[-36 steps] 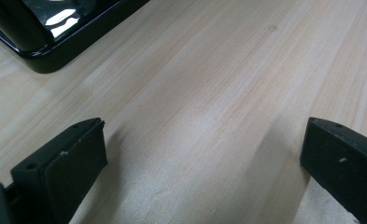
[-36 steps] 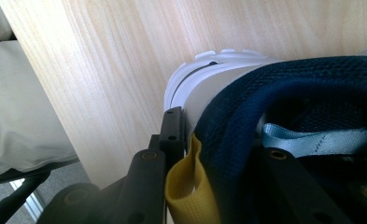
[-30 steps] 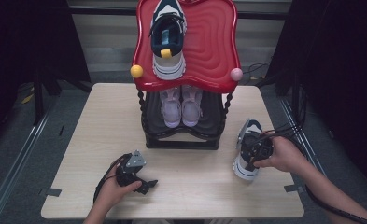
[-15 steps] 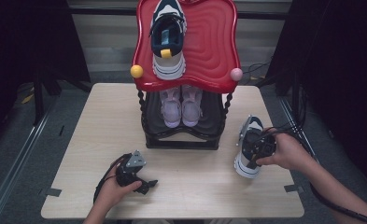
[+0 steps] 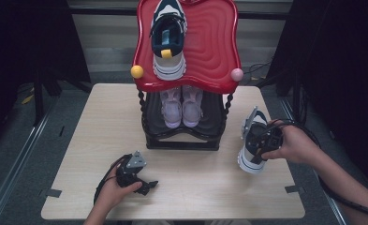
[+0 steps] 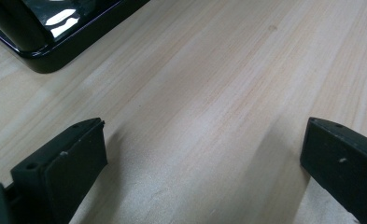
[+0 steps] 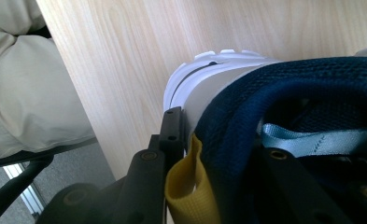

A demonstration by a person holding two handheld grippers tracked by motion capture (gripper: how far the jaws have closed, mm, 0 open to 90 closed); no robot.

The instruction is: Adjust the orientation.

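A white and navy sneaker (image 5: 248,157) hangs just above the table's right side, heel end toward the front edge. My right gripper (image 5: 262,141) is shut on its heel collar. In the right gripper view one finger (image 7: 172,131) presses outside the white heel and the other sits inside the navy collar (image 7: 274,88), beside a yellow pull tab (image 7: 190,186). A matching sneaker (image 5: 167,40) lies on the red top shelf (image 5: 214,51) of the rack. My left gripper (image 5: 144,183) rests on the table near the front left, open with nothing between its fingers (image 6: 69,163).
A pair of pink shoes (image 5: 181,107) sits on the rack's black lower shelf (image 5: 181,140), whose glossy base (image 6: 55,37) shows in the left gripper view. The wooden table (image 5: 102,122) ends close to the held sneaker's right. A trouser leg (image 7: 27,93) is below the table edge.
My right gripper has risen a little with the sneaker in it. The left gripper has stayed where it was.
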